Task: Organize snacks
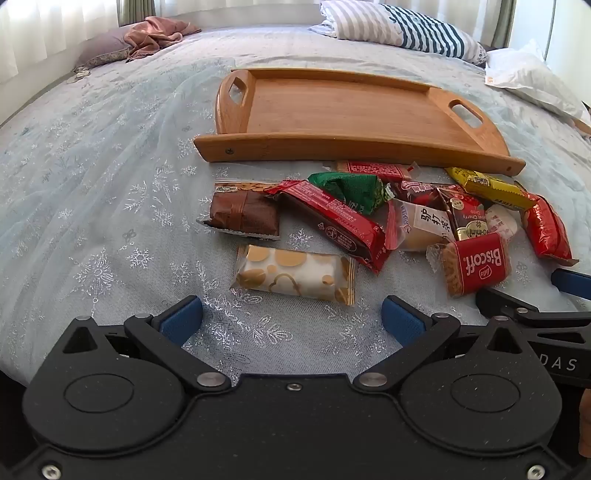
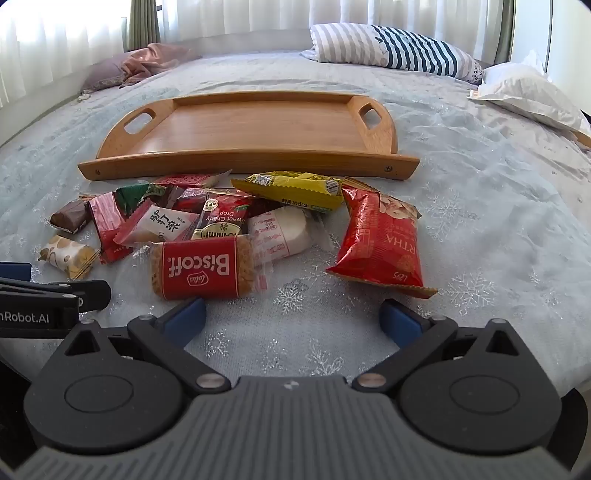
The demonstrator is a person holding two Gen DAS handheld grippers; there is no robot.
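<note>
An empty wooden tray (image 1: pixel 369 146) (image 2: pixel 240 164) lies on the bed. Several wrapped snacks lie in a heap in front of it. A white-and-gold packet (image 1: pixel 295 275) (image 2: pixel 68 254) lies just ahead of my open, empty left gripper (image 1: pixel 291 319). A red Biscoff biscuit (image 2: pixel 201 267) (image 1: pixel 476 264) lies just ahead of my open, empty right gripper (image 2: pixel 293 317), near its left finger. A red bag (image 2: pixel 380 240) (image 1: pixel 546 230) lies at the heap's right end, a yellow packet (image 2: pixel 295 188) behind, a brown bar (image 1: pixel 243 214) at the left.
The bed has a pale snowflake cover (image 1: pixel 110 206). A striped pillow (image 2: pixel 395 46), a white pillow (image 2: pixel 528 92) and a pink cloth (image 1: pixel 155 35) lie at the far side. The right gripper's fingers show at the right edge of the left wrist view (image 1: pixel 517 306).
</note>
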